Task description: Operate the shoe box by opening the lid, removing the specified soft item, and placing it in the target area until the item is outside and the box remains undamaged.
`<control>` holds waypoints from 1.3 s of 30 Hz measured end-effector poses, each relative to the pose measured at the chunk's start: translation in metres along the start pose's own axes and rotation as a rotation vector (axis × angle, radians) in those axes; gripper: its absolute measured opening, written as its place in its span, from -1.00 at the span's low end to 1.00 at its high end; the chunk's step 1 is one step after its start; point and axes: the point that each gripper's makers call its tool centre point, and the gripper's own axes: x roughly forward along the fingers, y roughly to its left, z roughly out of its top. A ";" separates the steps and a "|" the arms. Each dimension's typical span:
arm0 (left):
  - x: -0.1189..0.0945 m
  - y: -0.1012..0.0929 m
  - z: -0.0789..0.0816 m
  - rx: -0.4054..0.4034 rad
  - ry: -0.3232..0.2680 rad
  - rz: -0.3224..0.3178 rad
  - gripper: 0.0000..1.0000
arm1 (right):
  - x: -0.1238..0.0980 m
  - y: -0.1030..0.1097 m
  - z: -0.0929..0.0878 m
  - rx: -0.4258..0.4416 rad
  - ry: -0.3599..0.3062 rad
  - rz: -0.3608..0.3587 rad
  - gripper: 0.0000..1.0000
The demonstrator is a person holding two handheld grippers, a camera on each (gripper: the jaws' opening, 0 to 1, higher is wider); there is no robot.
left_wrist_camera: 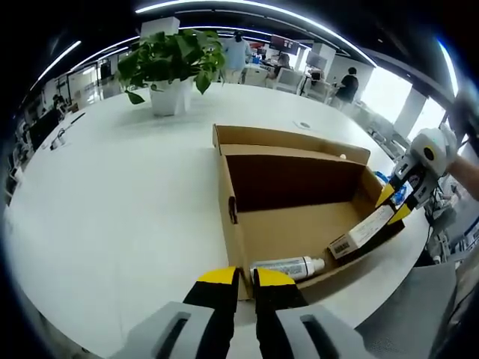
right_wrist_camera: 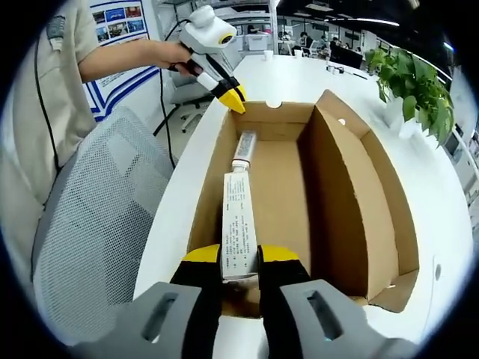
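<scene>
An open cardboard shoe box [left_wrist_camera: 293, 137] lies on the white table [left_wrist_camera: 112, 187], its lid folded back. Inside rest a white tube [left_wrist_camera: 288, 267] and a long white carton [left_wrist_camera: 363, 230] with a barcode. My left gripper [left_wrist_camera: 247, 278] has its jaws close together astride the box's near corner wall. In the right gripper view it [right_wrist_camera: 233, 96] touches the far rim of the box [right_wrist_camera: 344, 194]. My right gripper [right_wrist_camera: 239, 256] is shut on the near end of the carton [right_wrist_camera: 238, 217], which points toward the tube [right_wrist_camera: 243, 149]. In the left gripper view the right gripper [left_wrist_camera: 395, 203] stands at the box's right end.
A potted plant [left_wrist_camera: 176, 63] stands on the table beyond the box, and the right gripper view has it [right_wrist_camera: 415, 82] at the upper right. A grey mesh chair [right_wrist_camera: 97, 224] sits at the table's edge beside the person's arm [right_wrist_camera: 120, 60]. Desks and people fill the background.
</scene>
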 end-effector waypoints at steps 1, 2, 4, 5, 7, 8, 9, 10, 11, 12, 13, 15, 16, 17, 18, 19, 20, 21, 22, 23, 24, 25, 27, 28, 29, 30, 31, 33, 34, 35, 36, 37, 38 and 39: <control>0.000 0.000 0.000 -0.001 0.000 -0.001 -0.85 | -0.001 0.000 0.001 -0.001 -0.001 -0.001 -0.71; 0.000 0.000 0.000 -0.001 0.001 -0.001 -0.85 | -0.003 0.000 0.002 -0.003 -0.001 -0.002 -0.71; 0.000 0.000 0.000 0.000 0.001 -0.001 -0.85 | -0.006 0.000 0.005 -0.010 -0.002 -0.010 -0.71; 0.000 0.000 0.000 0.000 0.001 -0.001 -0.85 | -0.008 0.000 0.007 -0.013 -0.006 -0.016 -0.71; 0.000 0.000 0.000 -0.001 0.001 0.000 -0.85 | -0.013 0.000 0.010 -0.017 -0.013 -0.023 -0.71; 0.000 0.000 0.000 -0.001 0.000 0.001 -0.85 | -0.015 0.000 0.012 -0.019 -0.015 -0.025 -0.71; 0.000 0.000 0.000 -0.001 -0.001 0.002 -0.85 | -0.016 0.000 0.013 -0.020 -0.017 -0.028 -0.71; 0.000 0.000 0.000 -0.001 -0.001 0.004 -0.85 | -0.019 0.000 0.015 -0.022 -0.020 -0.030 -0.71; 0.000 0.000 0.000 -0.002 -0.001 0.004 -0.85 | -0.021 0.000 0.017 -0.023 -0.023 -0.033 -0.71; 0.000 0.000 0.000 -0.004 -0.001 0.005 -0.85 | -0.023 -0.001 0.019 -0.027 -0.026 -0.038 -0.71; 0.000 0.000 0.000 -0.004 -0.002 0.005 -0.85 | -0.025 -0.001 0.020 -0.028 -0.027 -0.041 -0.71; 0.000 0.000 0.001 -0.005 -0.001 0.006 -0.85 | -0.031 -0.002 0.023 -0.032 -0.032 -0.050 -0.71; 0.000 0.000 0.001 -0.007 -0.001 0.006 -0.85 | -0.033 -0.002 0.024 -0.033 -0.034 -0.053 -0.71; 0.000 0.001 0.001 -0.009 -0.001 0.006 -0.85 | -0.036 -0.002 0.025 -0.036 -0.035 -0.058 -0.71; 0.000 0.001 0.001 -0.009 0.000 0.005 -0.85 | -0.038 -0.002 0.026 -0.037 -0.037 -0.061 -0.71; 0.000 0.000 0.001 -0.007 0.001 0.006 -0.86 | -0.040 -0.002 0.027 -0.037 -0.038 -0.063 -0.71; 0.000 0.000 0.001 -0.002 0.003 0.008 -0.86 | -0.043 -0.002 0.028 -0.038 -0.040 -0.066 -0.71; 0.000 0.000 0.001 0.007 0.006 0.011 -0.86 | -0.045 -0.002 0.029 -0.041 -0.041 -0.068 -0.71; 0.000 0.000 0.001 0.012 0.008 0.012 -0.86 | -0.047 -0.002 0.030 -0.046 -0.043 -0.072 -0.71; 0.000 0.000 0.001 0.014 0.010 0.013 -0.86 | -0.050 -0.002 0.031 -0.047 -0.044 -0.077 -0.71; 0.000 0.000 0.001 0.014 0.010 0.014 -0.86 | -0.053 -0.002 0.032 -0.048 -0.047 -0.082 -0.71; 0.000 0.000 0.001 0.014 0.011 0.014 -0.86 | -0.056 -0.003 0.034 -0.047 -0.053 -0.087 -0.71; 0.000 0.000 0.001 0.014 0.011 0.015 -0.86 | -0.062 -0.005 0.036 -0.038 -0.064 -0.102 -0.71; 0.000 0.000 0.001 0.015 0.012 0.015 -0.86 | -0.065 -0.005 0.036 -0.038 -0.067 -0.106 -0.71; 0.000 0.000 0.001 0.015 0.012 0.016 -0.86 | -0.068 -0.006 0.036 -0.039 -0.071 -0.113 -0.71; 0.000 0.000 0.001 0.013 0.012 0.017 -0.86 | -0.073 -0.007 0.036 -0.033 -0.076 -0.121 -0.71; 0.000 0.000 0.001 0.014 0.012 0.017 -0.86 | -0.076 -0.008 0.037 -0.033 -0.080 -0.126 -0.71; 0.000 0.000 0.001 0.016 0.013 0.018 -0.86 | -0.083 -0.010 0.037 -0.031 -0.084 -0.141 -0.71; 0.000 0.000 0.001 0.018 0.012 0.018 -0.86 | -0.088 -0.011 0.037 -0.030 -0.089 -0.149 -0.71; -0.001 -0.001 0.001 0.020 0.011 0.018 -0.86 | -0.090 -0.011 0.037 -0.026 -0.092 -0.154 -0.71; -0.001 -0.001 0.001 0.022 0.010 0.017 -0.86 | -0.093 -0.011 0.037 -0.027 -0.095 -0.158 -0.71; -0.001 -0.001 0.000 0.021 0.010 0.017 -0.86 | -0.095 -0.011 0.036 -0.026 -0.097 -0.162 -0.71; -0.001 -0.001 0.000 0.021 0.010 0.016 -0.86 | -0.098 -0.011 0.036 -0.023 -0.099 -0.166 -0.71; -0.001 -0.001 0.000 0.022 0.010 0.016 -0.86 | -0.101 -0.011 0.036 -0.023 -0.099 -0.170 -0.71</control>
